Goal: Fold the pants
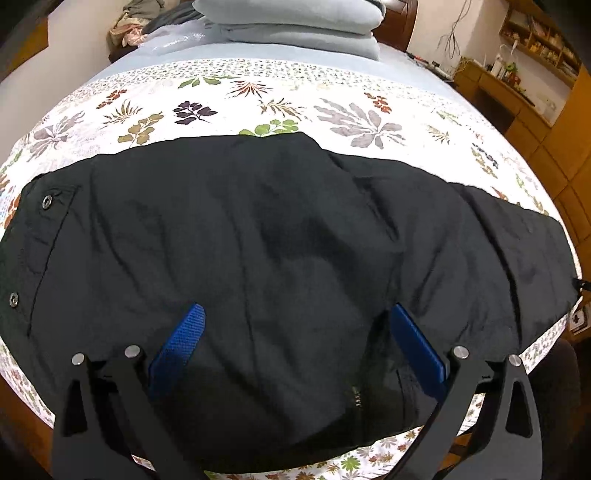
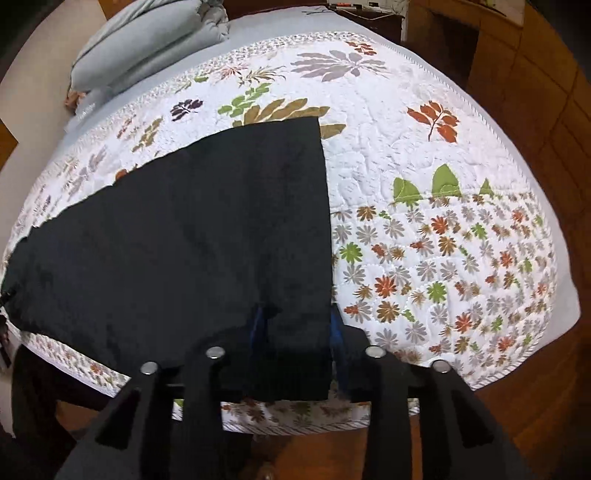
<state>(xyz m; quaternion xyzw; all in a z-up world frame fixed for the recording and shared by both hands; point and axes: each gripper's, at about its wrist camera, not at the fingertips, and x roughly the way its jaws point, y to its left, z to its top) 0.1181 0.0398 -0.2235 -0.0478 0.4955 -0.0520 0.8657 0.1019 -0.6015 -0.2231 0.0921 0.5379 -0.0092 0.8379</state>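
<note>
Blue fingers of the left gripper (image 1: 295, 347) are spread apart over black pants (image 1: 277, 258) laid lengthwise on a floral bed (image 1: 258, 96). Right gripper (image 2: 299, 332) is clamped on the hem end. One lengthwise fold seems done; crosswise folds are judged left.

light: bright indoor | focus: sharp | edges: heavy fisheye warp, dark corners

I count one pair of black pants (image 1: 258, 229), one floral quilt (image 1: 258, 99), two grippers — left gripper (image 1: 295, 321), right gripper (image 2: 297, 321) — two snap buttons (image 1: 47, 201), and perhaps two stacked grey pillows (image 1: 295, 22).
</note>
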